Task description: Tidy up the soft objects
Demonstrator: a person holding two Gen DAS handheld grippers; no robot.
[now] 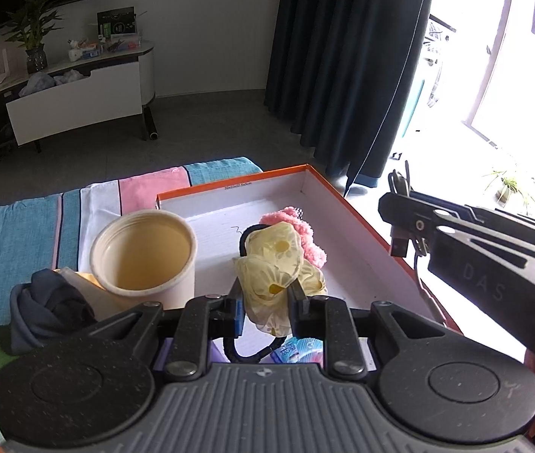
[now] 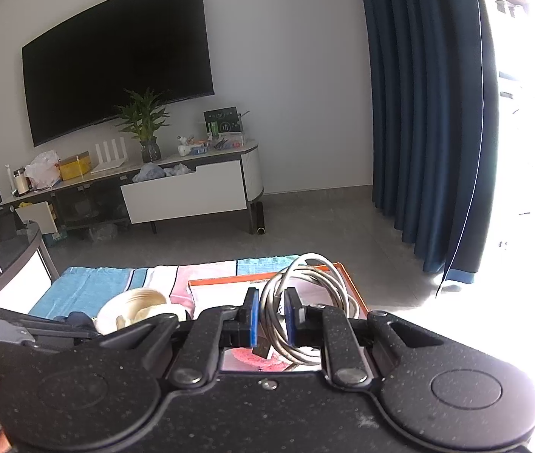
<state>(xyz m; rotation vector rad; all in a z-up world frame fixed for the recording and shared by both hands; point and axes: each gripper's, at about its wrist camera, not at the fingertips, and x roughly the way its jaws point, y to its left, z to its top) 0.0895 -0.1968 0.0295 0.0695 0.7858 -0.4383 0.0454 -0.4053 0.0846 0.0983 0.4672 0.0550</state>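
Both jaws are clamped: the left gripper [image 1: 265, 302] on one sheer yellow floral scrunchie [image 1: 280, 264], the right gripper [image 2: 272, 315] on one coiled grey USB cable [image 2: 301, 302]. Both hang over an orange-rimmed box lid [image 1: 358, 211]; one fluffy pink scrunchie [image 1: 307, 239] lies at one o'clock, one cream cup [image 1: 144, 255] at nine, on a striped towel [image 1: 14, 234].

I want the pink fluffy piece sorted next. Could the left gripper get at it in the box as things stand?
Probably not yet: the left gripper is shut on the yellow scrunchie, which also hangs in front of the pink fluffy piece in the orange box.
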